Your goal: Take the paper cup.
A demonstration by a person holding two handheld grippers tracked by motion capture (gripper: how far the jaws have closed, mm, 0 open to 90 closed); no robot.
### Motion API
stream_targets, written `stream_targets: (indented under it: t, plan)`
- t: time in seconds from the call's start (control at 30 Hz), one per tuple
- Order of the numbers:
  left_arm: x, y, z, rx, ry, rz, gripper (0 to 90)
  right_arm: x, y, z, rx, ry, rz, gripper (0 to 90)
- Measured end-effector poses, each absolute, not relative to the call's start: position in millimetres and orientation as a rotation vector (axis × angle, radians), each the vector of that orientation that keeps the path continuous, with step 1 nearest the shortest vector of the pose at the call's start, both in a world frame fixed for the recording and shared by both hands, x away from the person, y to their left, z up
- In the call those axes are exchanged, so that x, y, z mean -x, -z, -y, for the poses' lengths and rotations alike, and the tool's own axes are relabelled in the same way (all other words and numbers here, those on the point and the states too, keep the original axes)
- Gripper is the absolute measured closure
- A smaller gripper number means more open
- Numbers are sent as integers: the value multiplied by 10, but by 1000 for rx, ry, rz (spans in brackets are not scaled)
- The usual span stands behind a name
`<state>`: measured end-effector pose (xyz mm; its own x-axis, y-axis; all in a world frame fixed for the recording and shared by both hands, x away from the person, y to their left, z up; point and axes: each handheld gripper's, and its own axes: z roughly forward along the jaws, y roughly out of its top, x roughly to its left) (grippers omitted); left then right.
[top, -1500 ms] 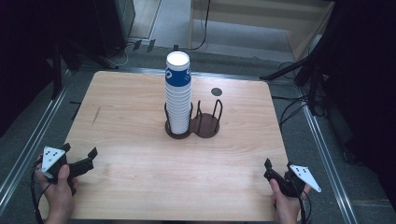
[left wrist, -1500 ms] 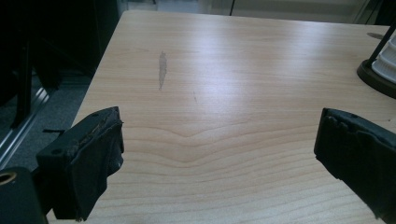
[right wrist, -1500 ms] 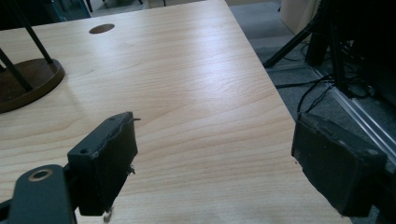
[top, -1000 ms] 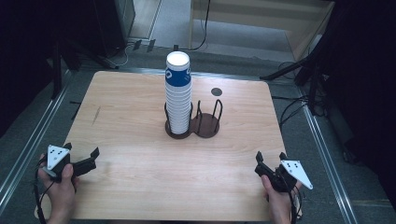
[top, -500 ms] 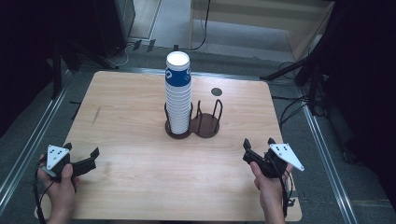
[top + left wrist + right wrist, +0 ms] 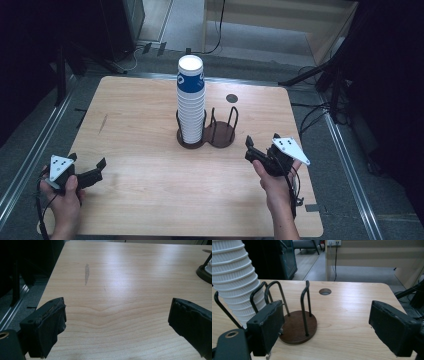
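Note:
A tall stack of white paper cups, the top one banded in blue, stands in the left bay of a dark two-bay wire holder at the middle of the wooden table. My right gripper hovers just right of the holder and points at it; in the right gripper view the cups and the empty bay lie close ahead. Its jaws have just been opening and stand open with nothing between them. My left gripper rests open at the near left corner over bare wood.
A round cable hole sits in the table behind the holder. A grey scuff marks the wood ahead of the left gripper. Dark stands and cables surround the table on the floor. Metal rails run along both sides.
My right gripper has risen from the near right edge and moved forward and left towards the holder. The left gripper and the cups have stayed put.

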<state>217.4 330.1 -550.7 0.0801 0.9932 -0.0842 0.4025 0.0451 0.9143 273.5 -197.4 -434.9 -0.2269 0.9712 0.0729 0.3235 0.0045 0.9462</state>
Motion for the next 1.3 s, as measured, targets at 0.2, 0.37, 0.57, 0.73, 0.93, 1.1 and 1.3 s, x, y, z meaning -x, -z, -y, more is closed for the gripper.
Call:
stream_targets:
  t: [0.2,0.37,0.57,0.73,0.93,1.1,1.3]
  plan:
    - [-2179,5507,-3292,-1498,-870,-1462,25,-2798,4282,1819,-1336,-1249,-1635,130]
    - [-2180,5506,-3283,-1508,-879,-1462,25,-2843,4223,1691,-1321,-1269,-1632,129]
    - [-2184,5508,-3292,-1497,-872,-1465,25,-2897,4153,1530,-1290,-1301,-1653,129]
    - [-2187,5507,-3288,-1500,-874,-1467,25,-2934,4097,1403,-1277,-1324,-1661,129]
    - [-2189,5507,-3282,-1510,-879,-1467,25,-2982,4033,1233,-1249,-1343,-1679,129]
    - [-2194,5508,-3294,-1507,-869,-1471,25,-3017,3982,1093,-1228,-1358,-1694,129]
    - [-2203,5508,-3279,-1515,-872,-1478,25,-3037,3905,944,-1232,-1393,-1697,69]
